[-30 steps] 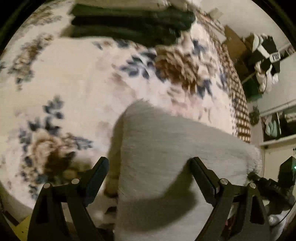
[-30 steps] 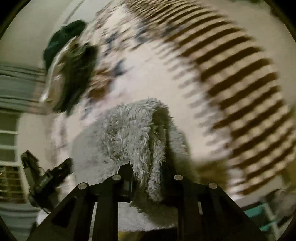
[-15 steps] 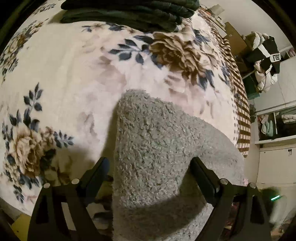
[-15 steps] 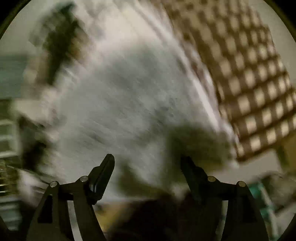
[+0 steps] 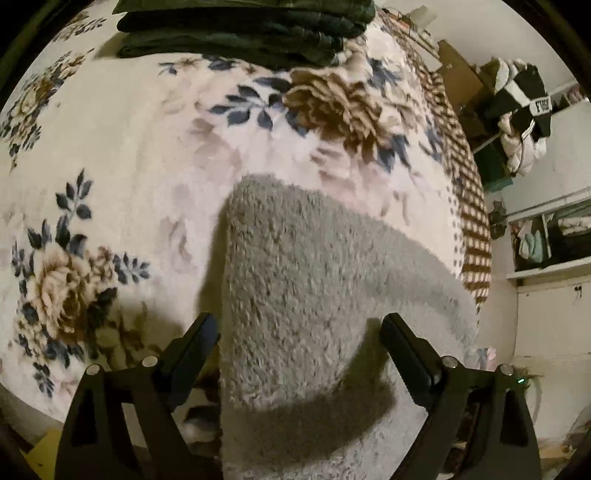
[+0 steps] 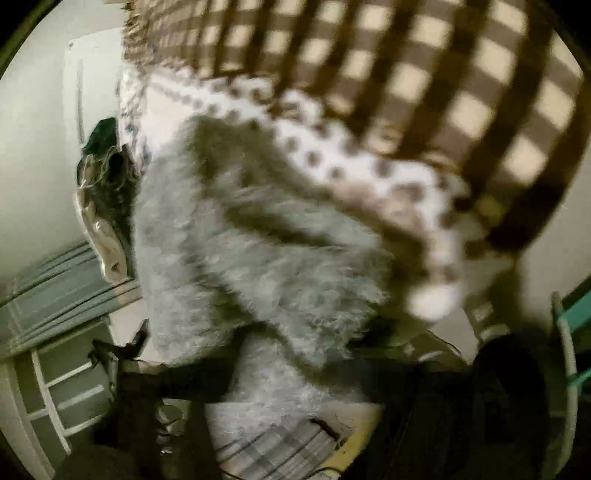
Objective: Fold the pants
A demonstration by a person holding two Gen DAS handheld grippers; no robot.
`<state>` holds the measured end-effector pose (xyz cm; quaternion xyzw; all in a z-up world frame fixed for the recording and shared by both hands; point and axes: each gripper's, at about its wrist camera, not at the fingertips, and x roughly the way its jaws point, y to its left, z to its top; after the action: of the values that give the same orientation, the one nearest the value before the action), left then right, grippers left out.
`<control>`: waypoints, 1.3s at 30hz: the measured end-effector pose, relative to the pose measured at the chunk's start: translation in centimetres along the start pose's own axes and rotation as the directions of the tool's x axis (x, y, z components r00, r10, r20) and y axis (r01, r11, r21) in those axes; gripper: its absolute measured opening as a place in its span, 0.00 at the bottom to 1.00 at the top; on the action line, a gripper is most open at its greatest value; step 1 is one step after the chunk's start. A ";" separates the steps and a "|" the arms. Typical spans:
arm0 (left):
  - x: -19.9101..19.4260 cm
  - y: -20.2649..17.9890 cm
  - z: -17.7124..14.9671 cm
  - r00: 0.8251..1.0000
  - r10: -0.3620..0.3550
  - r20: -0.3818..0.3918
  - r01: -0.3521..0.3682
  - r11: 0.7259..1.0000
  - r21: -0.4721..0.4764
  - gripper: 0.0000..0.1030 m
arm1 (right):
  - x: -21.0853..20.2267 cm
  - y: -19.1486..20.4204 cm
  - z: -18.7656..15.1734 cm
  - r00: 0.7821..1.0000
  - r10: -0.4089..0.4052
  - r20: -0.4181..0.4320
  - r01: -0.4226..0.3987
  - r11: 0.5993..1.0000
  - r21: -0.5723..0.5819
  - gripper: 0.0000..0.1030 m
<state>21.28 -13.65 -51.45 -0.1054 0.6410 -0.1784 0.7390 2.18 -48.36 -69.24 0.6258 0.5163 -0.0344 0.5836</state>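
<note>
Grey fluffy pants [image 5: 303, 295] lie folded on the floral blanket [image 5: 129, 166] and hang over its near edge. My left gripper [image 5: 299, 339] is open, its two black fingers either side of the pants' near part and not gripping it. In the right wrist view the same pants [image 6: 258, 266] fill the middle, blurred by motion. The right gripper's fingers show only as a dark blurred bar across the bottom; whether they are open or shut does not show.
A stack of dark green folded clothes [image 5: 243, 29] sits at the far side of the blanket. A brown checked cover [image 6: 424, 74] lies along the bed's right side. Shelves with clothes [image 5: 535, 240] stand at the right; a white rack [image 6: 55, 387] stands at the left.
My right gripper opened and let go of the pants fold, then swung away fast. My left gripper stayed open and shifted slightly toward the dark stack.
</note>
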 end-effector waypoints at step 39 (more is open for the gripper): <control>-1.5 3.3 1.5 0.960 -0.277 0.035 0.279 0.949 -0.146 0.95 | -2.3 6.9 4.5 0.976 -0.205 0.076 0.217 0.954 -0.208 0.96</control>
<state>23.04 -10.12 -51.11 -0.2510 0.6260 -0.2315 0.7010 8.41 -51.74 -64.39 0.4992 0.5652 -0.0573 0.6543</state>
